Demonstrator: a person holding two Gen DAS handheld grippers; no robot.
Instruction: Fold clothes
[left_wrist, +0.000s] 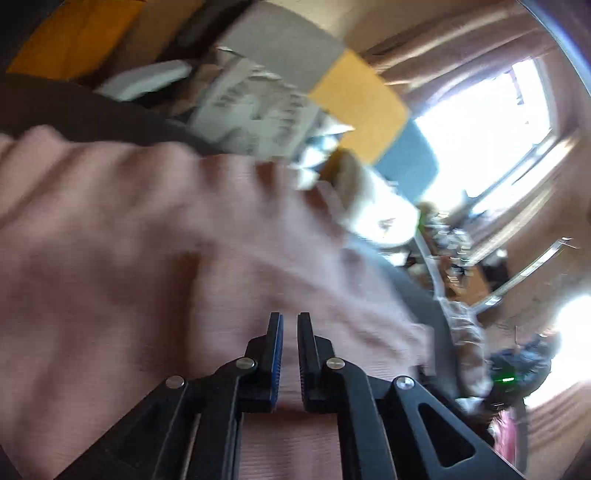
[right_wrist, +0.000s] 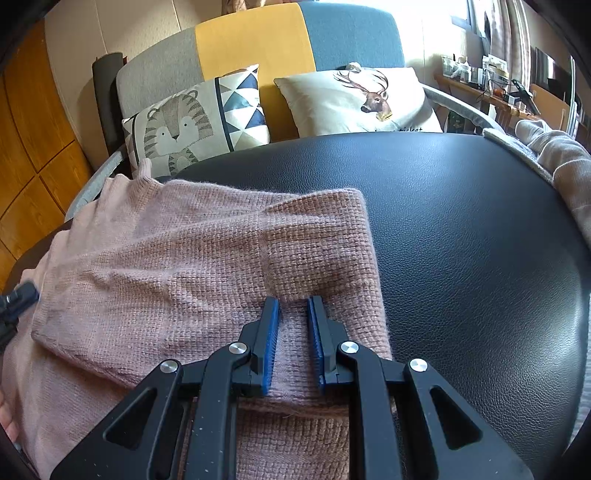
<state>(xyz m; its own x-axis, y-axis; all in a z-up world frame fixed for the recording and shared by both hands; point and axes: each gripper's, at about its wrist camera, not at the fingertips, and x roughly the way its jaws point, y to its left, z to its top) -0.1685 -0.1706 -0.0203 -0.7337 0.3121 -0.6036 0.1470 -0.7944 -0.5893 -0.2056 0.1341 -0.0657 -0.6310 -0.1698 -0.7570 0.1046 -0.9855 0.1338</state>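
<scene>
The pink knitted sweater (right_wrist: 207, 266) is lying on a black leather surface (right_wrist: 480, 240), filling the left and lower middle of the right wrist picture. One part of it is folded over the rest, and its right edge is running down the middle of the frame. The right gripper (right_wrist: 293, 306) is standing at the bottom centre with its blue-padded fingers (right_wrist: 271, 332) a little apart. A ridge of the pink knit is rising between them and the pads are pressing on it, so this gripper is grasping the sweater near its right edge.

Behind the black surface a sofa (right_wrist: 255, 48) in grey, yellow and blue is standing at the top of the frame. A tiger cushion (right_wrist: 177, 129) is leaning at the upper left and a deer cushion (right_wrist: 358, 99) at the upper centre. Another pale knitted garment (right_wrist: 561, 162) is lying at the right edge.

The left wrist picture is blurred and tilted. The same sweater (left_wrist: 147, 258) is filling its left and centre. The left gripper (left_wrist: 290, 317) is at the bottom centre, its fingers (left_wrist: 276, 350) nearly together with only a thin gap. Pink fabric is showing in that gap, but I cannot tell if the pads are pinching it.
</scene>
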